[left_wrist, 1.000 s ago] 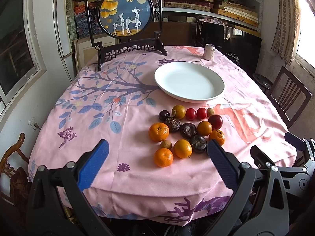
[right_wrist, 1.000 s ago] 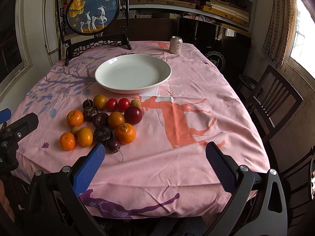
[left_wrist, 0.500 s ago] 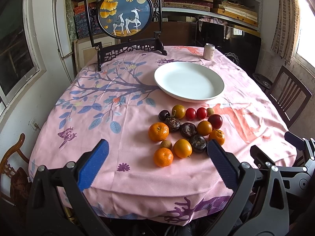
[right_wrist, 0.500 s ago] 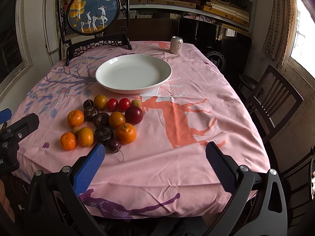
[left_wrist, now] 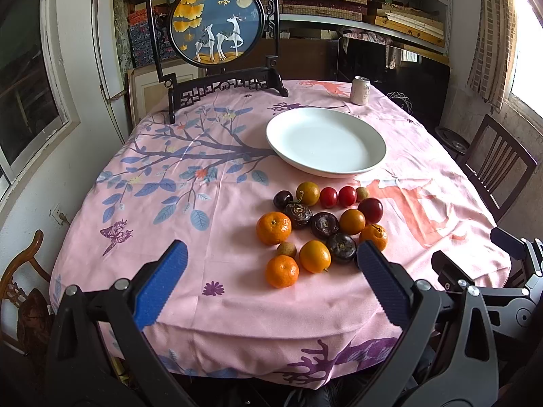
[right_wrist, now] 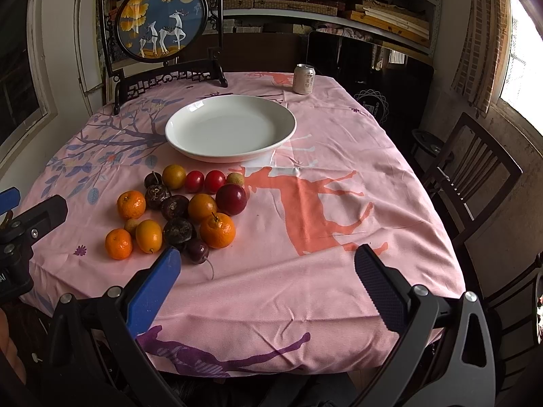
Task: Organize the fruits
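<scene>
Nothing has been sorted yet, as far as these views show. The white plate [left_wrist: 325, 142] sits bare on the pink-clothed bench [left_wrist: 210, 271], and every fruit lies on the cloth just in front of it, on the near side.

The cluster [right_wrist: 176, 210] is tight, with most pieces touching a neighbour: three mandarins, among them the near one [left_wrist: 282, 271], several smooth orange-yellow fruits, two small red ones [left_wrist: 337, 196], a larger dark red plum [right_wrist: 230, 199], a few wrinkled dark purple fruits [left_wrist: 324, 225] and a couple of small tan ones (hard to name at this size).

The left gripper [left_wrist: 271, 286] hovers over the bench's near edge, spread wide with nothing between its blue pads, the nearest mandarins just ahead. The right gripper [right_wrist: 268, 286] is likewise wide apart and empty, off to the right of the pile, with a stemmed dark fruit [right_wrist: 198, 251] close to its left pad.

Judging by the layout, the whole job remains: each fruit probably needs carrying to the plate one by one, perhaps grouped by kind.
</scene>
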The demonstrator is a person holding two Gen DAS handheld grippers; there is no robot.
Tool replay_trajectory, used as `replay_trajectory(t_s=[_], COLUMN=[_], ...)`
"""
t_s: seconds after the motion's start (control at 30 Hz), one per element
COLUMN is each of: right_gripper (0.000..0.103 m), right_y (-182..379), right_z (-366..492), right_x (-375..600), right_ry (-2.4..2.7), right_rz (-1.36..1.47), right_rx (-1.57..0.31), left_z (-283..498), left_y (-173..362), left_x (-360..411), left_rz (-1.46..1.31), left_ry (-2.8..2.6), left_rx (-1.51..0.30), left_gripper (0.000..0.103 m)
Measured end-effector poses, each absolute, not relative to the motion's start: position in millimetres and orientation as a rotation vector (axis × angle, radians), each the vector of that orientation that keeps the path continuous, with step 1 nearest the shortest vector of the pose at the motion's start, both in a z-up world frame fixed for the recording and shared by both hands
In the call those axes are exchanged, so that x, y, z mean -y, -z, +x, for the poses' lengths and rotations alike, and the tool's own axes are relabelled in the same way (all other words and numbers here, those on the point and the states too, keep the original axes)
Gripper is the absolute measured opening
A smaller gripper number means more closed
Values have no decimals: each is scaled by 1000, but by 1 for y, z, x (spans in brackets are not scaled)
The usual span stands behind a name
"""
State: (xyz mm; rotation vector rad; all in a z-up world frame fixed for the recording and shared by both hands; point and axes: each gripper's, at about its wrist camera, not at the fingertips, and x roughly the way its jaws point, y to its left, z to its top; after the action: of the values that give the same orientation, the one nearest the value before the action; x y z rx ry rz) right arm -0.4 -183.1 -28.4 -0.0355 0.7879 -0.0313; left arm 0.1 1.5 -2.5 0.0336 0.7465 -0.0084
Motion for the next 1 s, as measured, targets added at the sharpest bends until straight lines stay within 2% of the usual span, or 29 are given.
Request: replay_trajectory(t_s=[1.0], right_gripper=[102], right_y=[28], right_z=[2], right_x=[185], right_ry=[30], right_rz=[-34], right_rx=[-789], left_z=[0], left_y=[3], left_x=[-2], left_rz=[34], left_ry=[9], left_rx=[-748], left_gripper=[101])
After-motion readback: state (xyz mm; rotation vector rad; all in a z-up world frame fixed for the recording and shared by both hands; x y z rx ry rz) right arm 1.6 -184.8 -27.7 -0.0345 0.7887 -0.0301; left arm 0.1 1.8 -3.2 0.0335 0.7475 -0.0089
